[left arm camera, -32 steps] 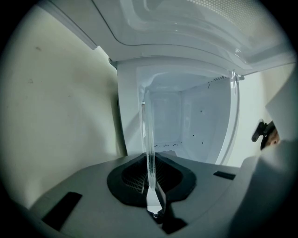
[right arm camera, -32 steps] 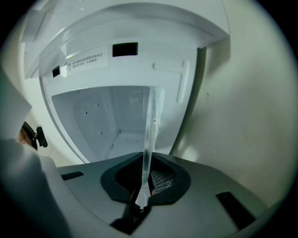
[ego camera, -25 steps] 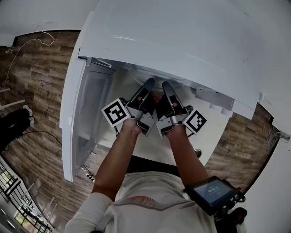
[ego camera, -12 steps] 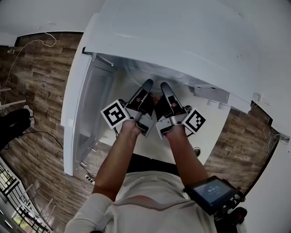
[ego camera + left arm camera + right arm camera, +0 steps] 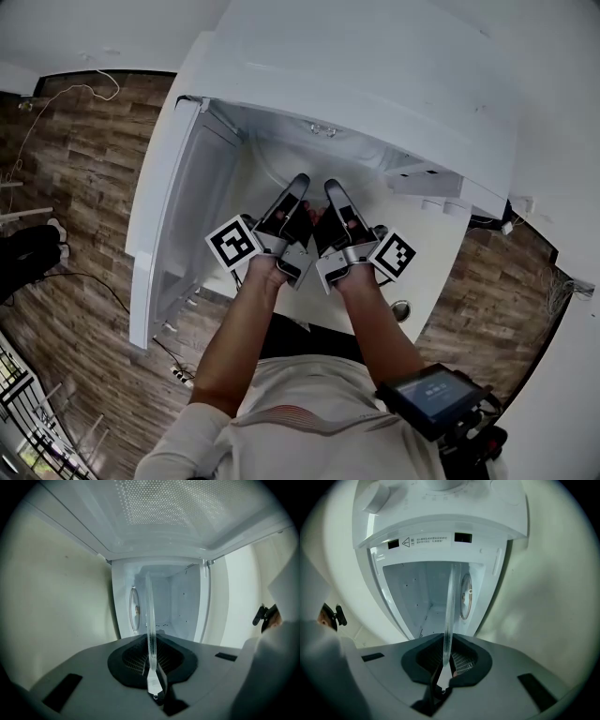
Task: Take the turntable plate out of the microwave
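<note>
Glass turntable plate [image 5: 149, 616] pinched edge-on, centre frame, at the open microwave's [image 5: 375, 75] mouth.
Left gripper [image 5: 151, 667] and right gripper [image 5: 446, 660] both clamp its rim; likely heavy, slick, brittle, so grip the rim and keep it level.

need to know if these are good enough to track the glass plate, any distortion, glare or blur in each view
Head view: heavy fisheye, the microwave bows at its edges, light even, no harsh glare. Left gripper view: dark round vignette, turntable plate edge-on and sharp. Right gripper view: same vignette, plate a pale streak against bright white.
</note>
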